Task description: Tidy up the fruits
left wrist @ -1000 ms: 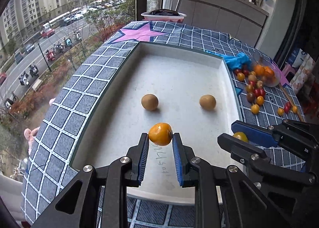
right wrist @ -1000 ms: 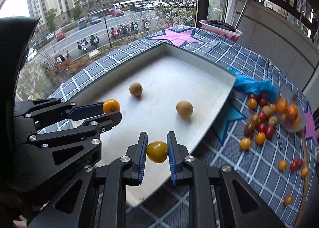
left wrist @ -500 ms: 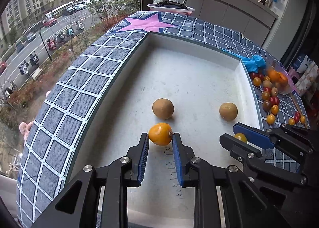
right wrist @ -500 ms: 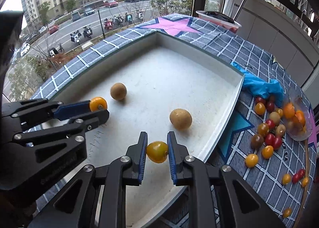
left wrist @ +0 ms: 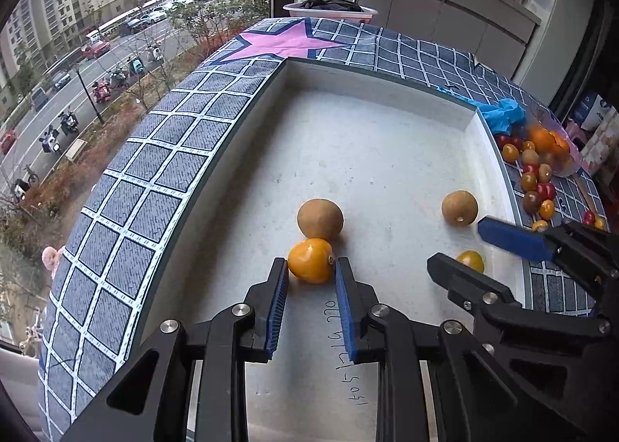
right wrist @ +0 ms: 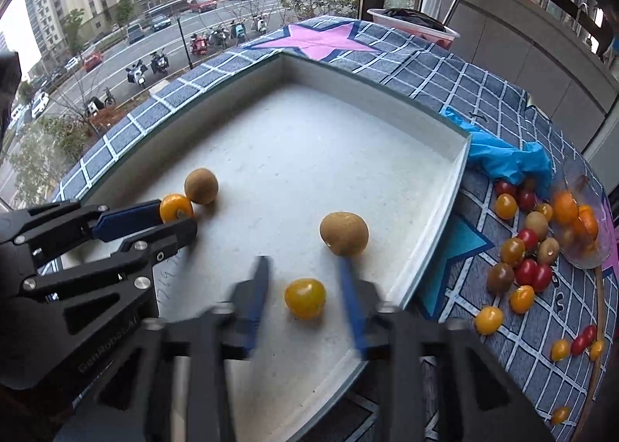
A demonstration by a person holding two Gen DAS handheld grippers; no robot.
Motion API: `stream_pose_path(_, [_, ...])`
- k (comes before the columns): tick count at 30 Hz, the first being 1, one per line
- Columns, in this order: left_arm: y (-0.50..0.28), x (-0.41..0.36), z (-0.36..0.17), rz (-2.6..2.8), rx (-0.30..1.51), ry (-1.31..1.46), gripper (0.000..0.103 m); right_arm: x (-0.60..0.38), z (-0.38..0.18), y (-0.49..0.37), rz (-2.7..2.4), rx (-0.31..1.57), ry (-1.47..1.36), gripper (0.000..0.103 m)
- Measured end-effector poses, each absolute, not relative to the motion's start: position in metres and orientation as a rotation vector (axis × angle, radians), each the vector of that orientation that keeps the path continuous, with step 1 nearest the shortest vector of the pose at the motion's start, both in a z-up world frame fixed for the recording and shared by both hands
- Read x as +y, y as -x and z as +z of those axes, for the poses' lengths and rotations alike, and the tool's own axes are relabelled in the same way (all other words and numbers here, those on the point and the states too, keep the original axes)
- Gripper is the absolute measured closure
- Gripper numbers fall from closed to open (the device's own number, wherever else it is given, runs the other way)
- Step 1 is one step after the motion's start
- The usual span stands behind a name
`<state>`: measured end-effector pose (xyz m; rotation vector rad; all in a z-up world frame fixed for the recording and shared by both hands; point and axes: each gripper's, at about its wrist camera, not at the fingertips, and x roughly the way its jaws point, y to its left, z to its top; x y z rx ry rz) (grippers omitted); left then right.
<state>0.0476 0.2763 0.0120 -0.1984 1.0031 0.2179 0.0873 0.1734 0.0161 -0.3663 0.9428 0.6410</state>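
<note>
In the left wrist view, my left gripper is pinching an orange tomato at centre frame, low over the white tray, touching a brown fruit above it. In the right wrist view, my right gripper is opening, blurred, and a yellow tomato is sitting loose on the tray between its fingers at lower centre.

Around your tray you see a blue checked tablecloth with pink stars covering the table, a crumpled blue plastic glove lying just beside the tray's far right corner, and a pink basin holding dark cloth at the table's far edge by the window.
</note>
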Motion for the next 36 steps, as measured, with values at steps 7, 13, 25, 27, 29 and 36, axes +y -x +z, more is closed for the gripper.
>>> stream_pose_path(7, [-0.046, 0.274, 0.013, 0.195, 1.005, 0.210, 0.077, 0.162, 0.025, -0.087, 0.632, 0.920, 0.350, 0.051])
stream_pose_path(13, [-0.035, 0.269, 0.024, 0.231, 0.931, 0.189, 0.022, 0.132, 0.049, -0.068, 0.628, 0.852, 0.287, 0.050])
stream_pose_path(25, [0.008, 0.234, 0.043, 0.148, 0.878, 0.152, 0.022, 0.029, 0.056, -0.015, 0.525, 0.807, 0.211, 0.043])
stream_pose_path(27, [0.016, 0.219, 0.046, 0.121, 0.868, 0.126, 0.022, 0.006, 0.045, -0.005, 0.486, 0.830, 0.217, 0.043])
stream_pose_path(29, [0.024, 0.198, 0.051, 0.078, 0.856, 0.094, 0.022, -0.018, 0.036, 0.002, 0.435, 0.854, 0.215, 0.043])
stream_pose_path(36, [0.033, 0.114, 0.053, -0.124, 0.889, 0.035, 0.022, -0.101, 0.011, 0.008, 0.247, 0.918, 0.164, 0.043])
